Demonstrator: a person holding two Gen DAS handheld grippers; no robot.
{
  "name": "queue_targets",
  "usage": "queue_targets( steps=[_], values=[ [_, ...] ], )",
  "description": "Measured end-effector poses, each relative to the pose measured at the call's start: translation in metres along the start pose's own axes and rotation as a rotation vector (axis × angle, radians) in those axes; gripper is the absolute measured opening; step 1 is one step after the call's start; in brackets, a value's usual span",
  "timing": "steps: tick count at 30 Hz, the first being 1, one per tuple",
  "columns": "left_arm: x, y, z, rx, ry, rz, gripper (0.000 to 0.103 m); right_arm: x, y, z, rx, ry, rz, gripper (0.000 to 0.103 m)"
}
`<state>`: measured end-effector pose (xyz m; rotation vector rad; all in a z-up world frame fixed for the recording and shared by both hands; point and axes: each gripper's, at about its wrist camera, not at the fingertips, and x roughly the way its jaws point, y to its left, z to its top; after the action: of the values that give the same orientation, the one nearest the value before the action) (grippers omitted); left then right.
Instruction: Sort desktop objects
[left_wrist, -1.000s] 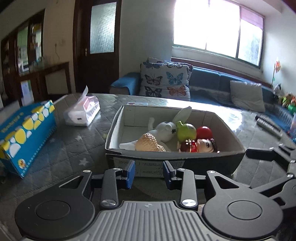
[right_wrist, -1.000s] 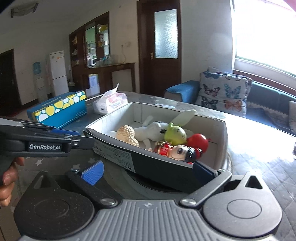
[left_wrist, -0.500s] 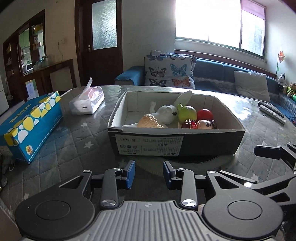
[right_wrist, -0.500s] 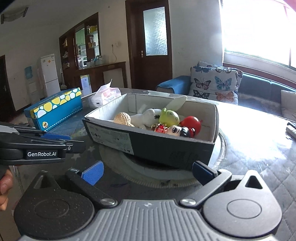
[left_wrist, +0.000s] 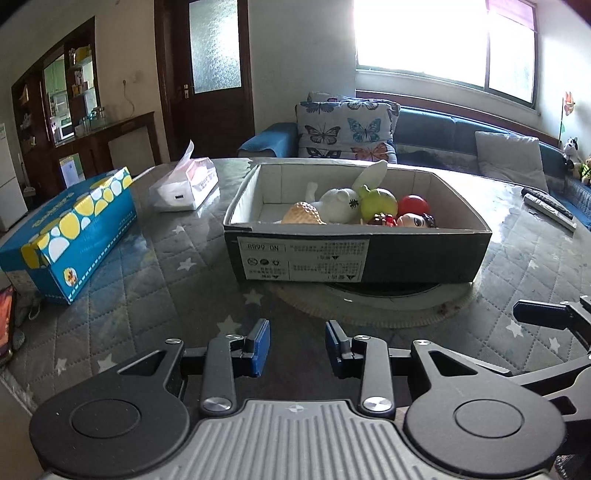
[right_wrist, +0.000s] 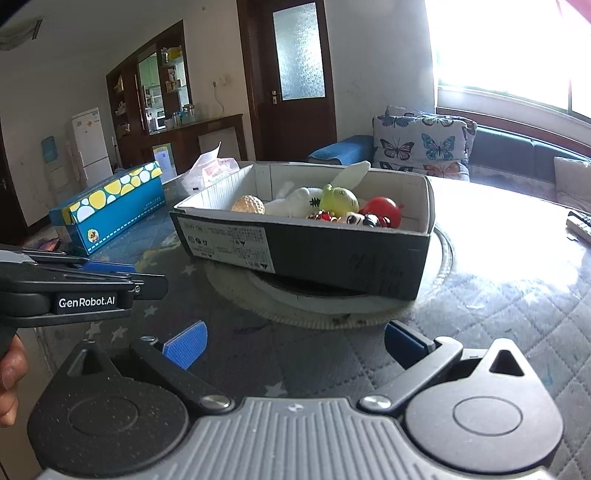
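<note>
Shoebox (left_wrist: 354, 254) at tabletop (left_wrist: 155, 295) centre, holding toys (left_wrist: 354, 206). Left hand-held gripper (left_wrist: 297, 347): gap narrow, empty. Right hand-held gripper (right_wrist: 295, 343): spread wide, empty. Both near front edge. Toys likely light, rounded, slippery; grasp across narrowest part.

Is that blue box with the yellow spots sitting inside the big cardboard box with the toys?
No, the blue spotted box lies on the table well to the left of the cardboard box, apart from it.
</note>
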<state>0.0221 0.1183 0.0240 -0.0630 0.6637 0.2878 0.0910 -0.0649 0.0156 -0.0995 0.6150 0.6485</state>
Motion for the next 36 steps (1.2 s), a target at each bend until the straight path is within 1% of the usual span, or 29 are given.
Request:
queue_targets(
  steps=[7, 17, 36],
  values=[
    [-0.007, -0.002, -0.006, -0.002, -0.012, 0.016, 0.036, -0.002, 0.002, -0.004, 0.01, -0.001, -0.008, 0.103],
    [-0.012, -0.009, -0.012, 0.021, -0.021, 0.033, 0.036, -0.003, 0.006, -0.007, 0.011, -0.002, -0.009, 0.103],
    [-0.01, -0.011, -0.015, 0.018, -0.015, 0.037, 0.036, -0.002, 0.004, -0.013, 0.027, 0.009, -0.013, 0.103]
  ],
)
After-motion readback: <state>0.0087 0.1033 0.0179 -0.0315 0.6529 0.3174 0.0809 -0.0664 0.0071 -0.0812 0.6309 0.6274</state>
